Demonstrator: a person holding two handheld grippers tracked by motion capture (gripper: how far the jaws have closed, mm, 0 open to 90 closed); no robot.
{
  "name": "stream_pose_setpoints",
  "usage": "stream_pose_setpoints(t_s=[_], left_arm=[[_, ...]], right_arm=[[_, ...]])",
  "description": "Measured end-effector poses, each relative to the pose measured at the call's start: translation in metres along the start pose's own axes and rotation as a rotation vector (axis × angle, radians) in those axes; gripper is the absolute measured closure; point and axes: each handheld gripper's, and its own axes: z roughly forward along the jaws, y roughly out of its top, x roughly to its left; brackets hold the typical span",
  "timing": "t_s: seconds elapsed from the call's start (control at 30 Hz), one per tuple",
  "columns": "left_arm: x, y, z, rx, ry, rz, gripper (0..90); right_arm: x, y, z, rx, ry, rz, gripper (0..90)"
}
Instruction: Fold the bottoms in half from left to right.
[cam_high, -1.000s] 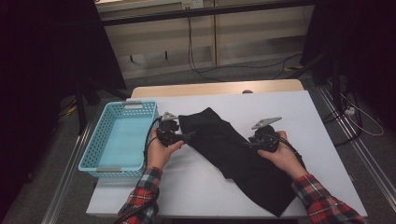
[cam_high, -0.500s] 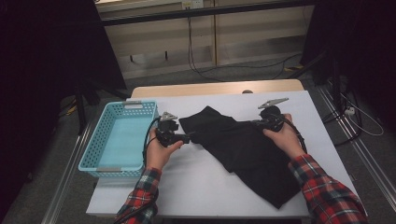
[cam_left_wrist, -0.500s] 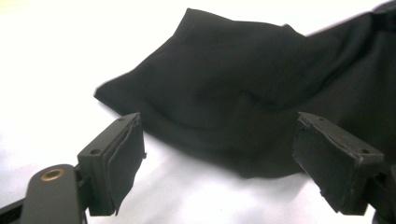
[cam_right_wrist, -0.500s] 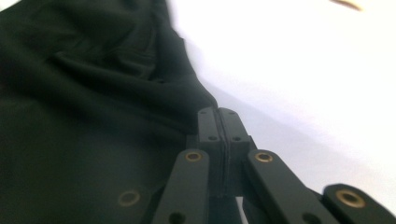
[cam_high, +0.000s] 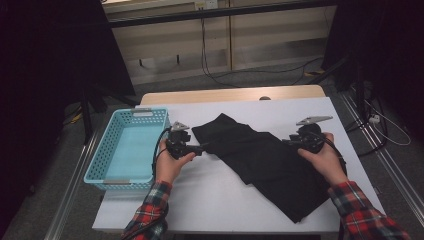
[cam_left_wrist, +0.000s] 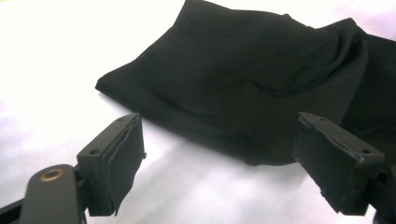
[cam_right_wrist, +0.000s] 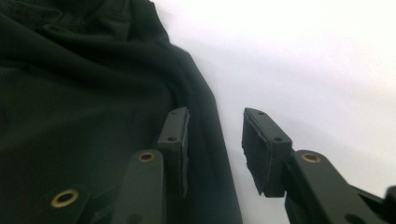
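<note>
At the left edge of the white table (cam_high: 215, 200) sits a light blue basket (cam_high: 125, 150), and just beside its right wall the person's left hand (cam_high: 170, 165) rests low on the tabletop, the plaid-sleeved forearm coming up from the near edge. That hand holds the left gripper (cam_high: 200, 148) level, pointing to the right at the near corner of the black garment (cam_high: 265, 162). In the left gripper view its jaws stand wide apart with nothing between them; the folded corner of the cloth (cam_left_wrist: 243, 88) lies just ahead of the pads, on the bare table, not touching them. The garment spreads on from there, running slantwise across the table toward the person's right side. At its far right edge the right hand (cam_high: 325, 160) is cocked at the wrist, its sleeve angling in from the lower right corner, and the right gripper (cam_high: 291, 142) points left onto the cloth. Its jaws have just been opening: in the right gripper view they are partly parted, astride the hem (cam_right_wrist: 205, 140) of the cloth, the pads clear of it.
</note>
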Motion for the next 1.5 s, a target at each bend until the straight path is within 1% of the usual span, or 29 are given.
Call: stream_pose_setpoints(t_s=[0.03,0.07,0.1,0.13,0.17,0.2,0.23,0.3,0.33,0.4,0.43,0.47,0.5,0.57,0.63,0.67,0.7,0.73,0.83,0.9,0.97,1.07,1.13,1.23,1.33,1.4,1.43,1.47,1.5], left_arm=[[0.000,0.000,-0.001,-0.001,0.001,0.002,17.1],[0.000,0.000,-0.001,-0.001,0.001,0.005,17.1],[-0.001,-0.001,-0.002,-0.006,0.001,-0.003,17.1],[-0.001,-0.001,-0.003,-0.007,0.006,-0.004,17.1],[-0.001,-0.001,-0.004,-0.004,0.006,0.006,17.1],[-0.002,-0.001,-0.004,-0.009,0.007,0.004,17.1],[-0.002,0.000,-0.004,-0.009,0.005,0.001,17.1],[-0.002,0.000,-0.003,-0.004,0.001,0.006,17.1],[-0.002,0.001,-0.002,-0.005,0.003,0.009,17.1],[-0.003,0.001,-0.002,-0.008,0.000,0.007,17.2],[-0.003,0.002,-0.002,-0.008,-0.001,0.011,17.2],[-0.003,0.002,-0.001,-0.004,-0.004,0.013,17.2],[-0.004,0.002,-0.001,-0.004,-0.003,0.018,17.2],[-0.004,0.002,0.000,-0.002,-0.006,0.019,17.2],[-0.004,0.002,0.001,-0.001,-0.003,0.019,17.2],[-0.004,0.002,0.001,0.001,-0.006,0.015,17.2],[-0.005,0.002,0.001,0.001,-0.006,0.016,17.2],[-0.005,0.003,0.002,0.002,-0.006,0.023,17.2],[-0.007,0.005,0.003,-0.005,-0.012,0.024,17.2],[-0.008,0.007,0.003,-0.008,-0.017,0.025,17.2],[-0.008,0.008,0.004,-0.010,-0.018,0.024,17.2],[-0.010,0.010,0.006,-0.009,-0.024,0.031,17.2],[-0.011,0.011,0.007,-0.006,-0.029,0.031,17.1],[-0.012,0.012,0.008,-0.010,-0.025,0.041,17.1],[-0.012,0.012,0.009,-0.011,-0.024,0.041,16.9],[-0.012,0.013,0.010,-0.012,-0.020,0.044,16.9],[-0.012,0.013,0.010,-0.010,-0.020,0.044,16.9],[-0.013,0.013,0.010,-0.011,-0.011,0.042,16.9],[-0.013,0.013,0.011,-0.009,-0.022,0.042,16.9]], right_arm=[[-0.001,-0.004,-0.003,0.001,-0.002,-0.007,64.6],[-0.002,-0.008,-0.005,0.002,-0.004,0.000,64.6],[-0.003,-0.012,-0.005,0.009,-0.002,0.009,66.3],[-0.004,-0.015,-0.004,0.026,0.006,0.013,67.8],[-0.003,-0.018,-0.003,0.035,0.003,0.009,67.6],[-0.002,-0.021,-0.002,0.044,0.004,0.005,69.0],[0.000,-0.024,0.000,0.069,0.019,0.001,70.3],[0.004,-0.026,0.002,0.067,0.008,-0.029,70.8],[0.004,-0.025,0.002,0.072,0.007,-0.039,75.2],[0.003,-0.025,0.002,0.071,0.010,-0.027,89.4],[0.001,-0.026,0.002,0.065,0.021,-0.027,90.0],[0.000,-0.025,0.002,0.066,0.025,-0.022,90.0],[-0.002,-0.025,0.001,0.052,0.020,-0.009,90.0],[-0.008,-0.024,-0.002,0.001,0.022,0.039,90.0],[-0.012,-0.024,-0.006,-0.011,0.021,0.068,88.7],[-0.013,-0.025,-0.008,-0.019,-0.004,0.070,82.9],[-0.014,-0.026,-0.009,-0.018,-0.014,0.075,72.8],[-0.014,-0.028,-0.011,-0.015,-0.012,0.083,66.7],[-0.012,-0.034,-0.020,-0.016,-0.013,0.067,67.8],[-0.013,-0.039,-0.027,-0.019,-0.027,0.062,68.0],[-0.013,-0.044,-0.035,-0.019,-0.014,0.064,68.0],[-0.011,-0.054,-0.045,0.000,-0.037,0.047,66.8],[-0.012,-0.062,-0.050,0.010,-0.035,0.064,66.7],[-0.015,-0.074,-0.059,0.029,-0.059,0.071,63.7],[-0.016,-0.082,-0.066,0.038,-0.036,0.110,63.6],[-0.016,-0.085,-0.067,0.054,-0.058,0.090,63.4],[-0.016,-0.086,-0.066,0.063,-0.061,0.089,63.2],[-0.016,-0.087,-0.066,0.055,-0.059,0.099,63.5],[-0.016,-0.086,-0.066,0.058,-0.061,0.100,64.8]])
